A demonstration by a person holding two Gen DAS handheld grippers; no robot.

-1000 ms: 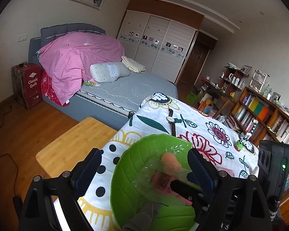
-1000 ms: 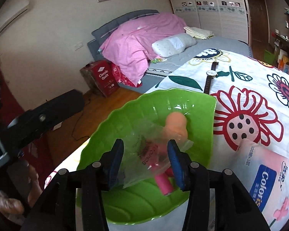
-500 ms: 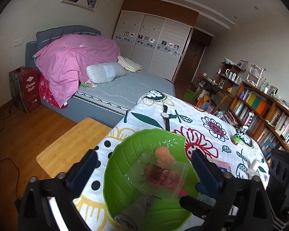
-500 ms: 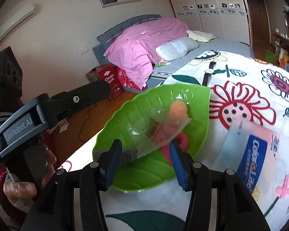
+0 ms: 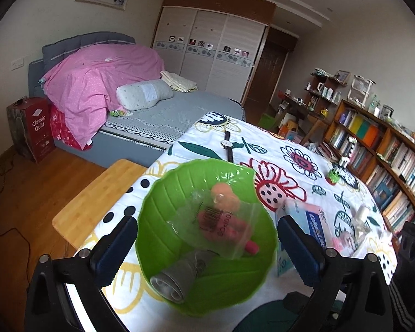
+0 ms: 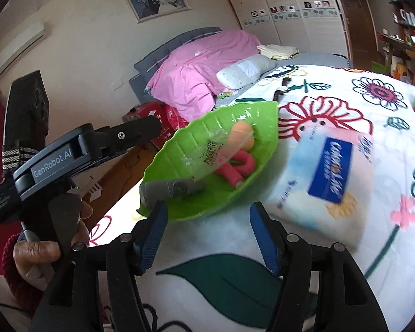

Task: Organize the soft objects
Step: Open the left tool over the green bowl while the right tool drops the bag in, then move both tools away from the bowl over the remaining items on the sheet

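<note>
**Bagged sponge dropped into the leaf bowl, both claws backing away**

I am seeing the clear bag with the peach sponge and pink items now lying in the green leaf-shaped bowl, centre of the left wrist view, above a rolled grey cloth. A second ago my right gripper was pinching that bag; now it is releasing, jaws opening with nothing between them, and sitting back at the bowl's near rim. My left gripper is fully spread, empty, framing the bowl. So that item is sorted, I judge. The tissue pack, lower right, is lying just beside the bowl, probably next. A wristwatch is lying beyond, nothing blocking.
</note>
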